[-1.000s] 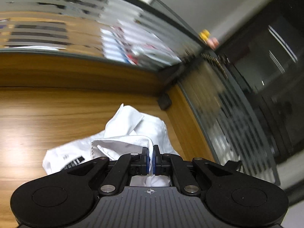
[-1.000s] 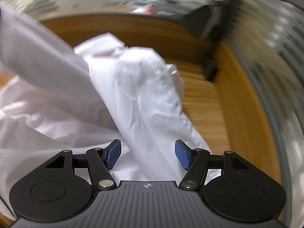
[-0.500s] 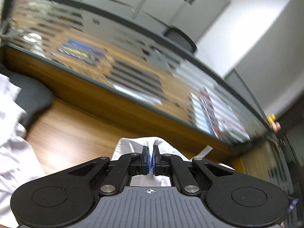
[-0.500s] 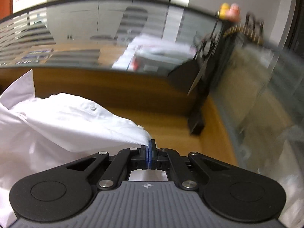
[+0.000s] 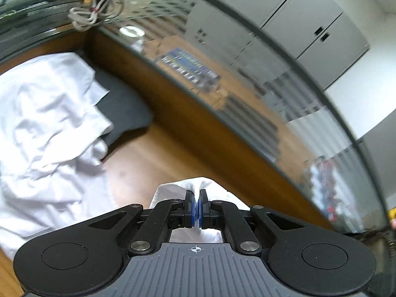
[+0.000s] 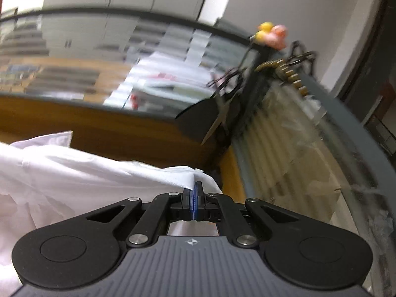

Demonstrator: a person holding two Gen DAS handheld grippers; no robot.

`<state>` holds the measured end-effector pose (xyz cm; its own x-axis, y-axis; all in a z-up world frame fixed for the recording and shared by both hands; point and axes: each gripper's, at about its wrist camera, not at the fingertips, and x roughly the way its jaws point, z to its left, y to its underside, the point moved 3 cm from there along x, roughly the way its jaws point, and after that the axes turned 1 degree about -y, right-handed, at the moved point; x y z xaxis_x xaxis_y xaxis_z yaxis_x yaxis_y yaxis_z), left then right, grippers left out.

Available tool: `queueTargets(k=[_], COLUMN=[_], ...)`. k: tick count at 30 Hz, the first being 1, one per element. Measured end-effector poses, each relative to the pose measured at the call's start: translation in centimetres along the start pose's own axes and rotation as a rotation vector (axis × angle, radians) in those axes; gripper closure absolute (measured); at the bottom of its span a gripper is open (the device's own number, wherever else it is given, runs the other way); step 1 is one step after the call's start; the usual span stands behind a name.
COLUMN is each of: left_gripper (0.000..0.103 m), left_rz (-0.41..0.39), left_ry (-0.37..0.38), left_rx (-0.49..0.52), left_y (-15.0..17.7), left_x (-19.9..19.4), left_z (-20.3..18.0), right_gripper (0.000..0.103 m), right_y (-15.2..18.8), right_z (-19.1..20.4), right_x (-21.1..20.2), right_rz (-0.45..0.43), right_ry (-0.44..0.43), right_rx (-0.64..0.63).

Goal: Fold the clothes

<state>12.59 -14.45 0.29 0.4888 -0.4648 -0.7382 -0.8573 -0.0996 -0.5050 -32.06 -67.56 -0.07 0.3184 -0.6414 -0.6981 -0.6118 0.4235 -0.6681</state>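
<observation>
While your left gripper (image 5: 196, 206) and right gripper (image 6: 194, 203) each clench white shirt (image 5: 49, 128) cloth between their fingers, the rest lies crumpled on the wooden bench (image 5: 153, 158). Frosted glass partitions (image 5: 247, 94) edge the bench; grey cabinets (image 5: 309, 17) stand beyond.

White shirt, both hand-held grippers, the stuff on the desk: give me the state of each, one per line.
left hand-held gripper: shut on a fold of the white shirt.
right hand-held gripper: shut, pinching an edge of the white shirt.
white shirt: crumpled, unfolded, heaped on the desk, partly over the dark mat.
dark mat: flat on the desk, partly covered.
wooden desk: bare wood between shirt and glass partition.
scissors: hanging, tips down, blurred.
</observation>
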Motion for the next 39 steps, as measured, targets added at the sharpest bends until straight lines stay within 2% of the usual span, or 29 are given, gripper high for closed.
queueTargets(k=[3,5,6,7,11,14,17,19,21,23,25,28,33,39], left_gripper=[0.098,0.098,0.097,0.097,0.097,0.097,0.094,0.087,0.081,0.066,0.042,0.033,0.019,0.017], left_rz=[0.002,-0.001,-0.003,-0.008,-0.038,-0.061,-0.035,-0.008,0.005,0.013,0.020,0.039,0.081,0.189], left_ry=[-0.060,-0.098,-0.116,-0.134,-0.237,-0.316,-0.352,-0.358,-0.335,-0.291,-0.233,-0.143,0.003,0.122], left_rx=[0.025,0.034,0.037,0.037,0.057,0.101,0.112,0.111,0.120,0.141,0.179,0.268,0.415,0.606], left_y=[1.1,1.7,1.9,1.9,2.1,1.7,1.3,1.2,1.3,1.7,2.2,3.3,5.8,9.1], left_x=[-0.1,-0.2,-0.2,-0.2,-0.3,-0.1,0.1,0.3,0.0,-0.4,-0.7,-0.5,1.5,5.7], left_z=[1.5,2.6,3.1,3.6,5.3,6.3,7.3,8.1,8.2,7.8,6.8,4.3,-0.6,-6.4], right_gripper=[0.101,0.090,0.078,0.071,0.067,0.058,0.054,0.054,0.054,0.054,0.053,0.047,0.043,0.042], right_y=[1.1,1.9,2.2,2.7,4.7,6.6,9.1,10.7,12.3,13.4,14.1,14.7,15.1,16.1], right_z=[1.8,2.5,2.8,3.0,4.2,5.9,8.3,9.8,11.1,12.1,12.8,13.5,14.0,13.5], right_x=[1.1,1.4,1.4,1.2,-0.2,-1.6,-2.9,-3.4,-3.8,-3.8,-3.9,-4.3,-4.7,-5.9], right_rz=[0.051,0.067,0.073,0.070,0.081,0.100,0.131,0.159,0.188,0.213,0.225,0.239,0.257,0.263], right_ry=[-0.026,-0.055,-0.061,-0.073,-0.160,-0.235,-0.304,-0.337,-0.364,-0.397,-0.427,-0.472,-0.511,-0.482], right_rx=[-0.048,-0.058,-0.060,-0.058,-0.006,0.009,-0.007,-0.023,-0.021,-0.011,-0.005,-0.008,-0.014,0.026])
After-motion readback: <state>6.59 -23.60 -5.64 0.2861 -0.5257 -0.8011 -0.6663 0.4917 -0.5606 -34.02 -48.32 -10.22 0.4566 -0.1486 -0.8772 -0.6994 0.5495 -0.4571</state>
